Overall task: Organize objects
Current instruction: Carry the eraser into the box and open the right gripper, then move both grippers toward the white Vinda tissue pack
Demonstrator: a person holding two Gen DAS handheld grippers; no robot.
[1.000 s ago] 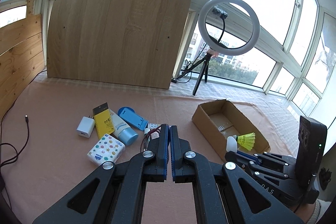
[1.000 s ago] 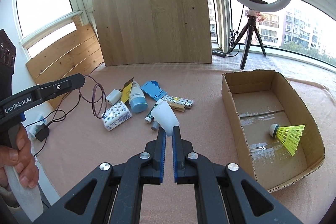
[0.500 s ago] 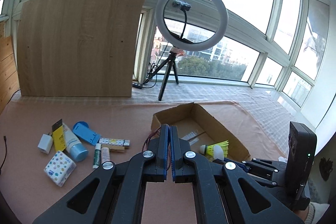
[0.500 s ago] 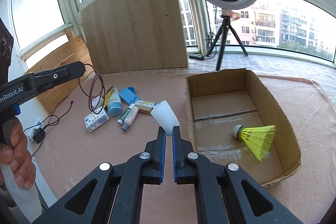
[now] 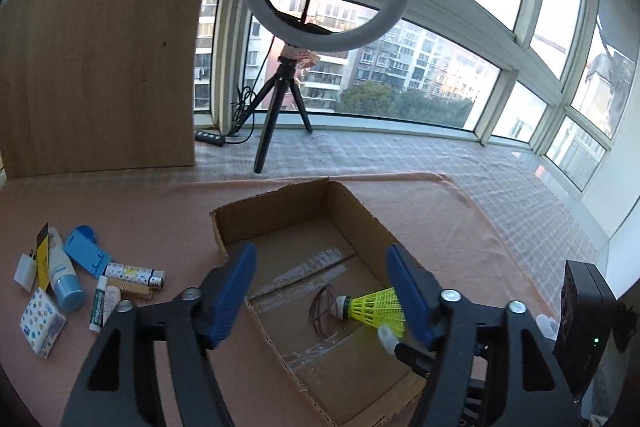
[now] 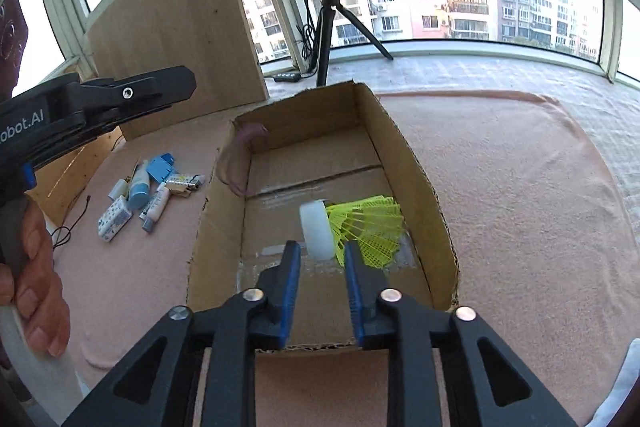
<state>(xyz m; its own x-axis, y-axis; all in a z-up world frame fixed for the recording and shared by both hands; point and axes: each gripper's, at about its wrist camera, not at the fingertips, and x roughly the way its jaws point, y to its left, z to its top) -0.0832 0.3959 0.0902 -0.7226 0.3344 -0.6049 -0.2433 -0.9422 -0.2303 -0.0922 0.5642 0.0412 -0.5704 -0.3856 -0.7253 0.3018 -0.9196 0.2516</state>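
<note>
Box (image 5: pixel 352 211): open cardboard, on the pink surface (image 5: pixel 168 199).
Shuttlecock (image 5: pixel 376 309): yellow, lying inside the box.
Cable (image 5: pixel 322 311): thin loop in the box, beside the shuttlecock.
Left claw (image 5: pixel 322 291): opening wide above the box, holding nothing.
Right claw (image 6: pixel 320 263): opening; white bottle (image 6: pixel 318 229) just past its tips, contact unclear.
Clutter (image 5: pixel 80 287): small items left of the box.

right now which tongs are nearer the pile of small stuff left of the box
Left. The left tongs hang over the box's near left wall, beside the pile. The right tongs are over the box's middle, by the white bottle, farther off.
</note>
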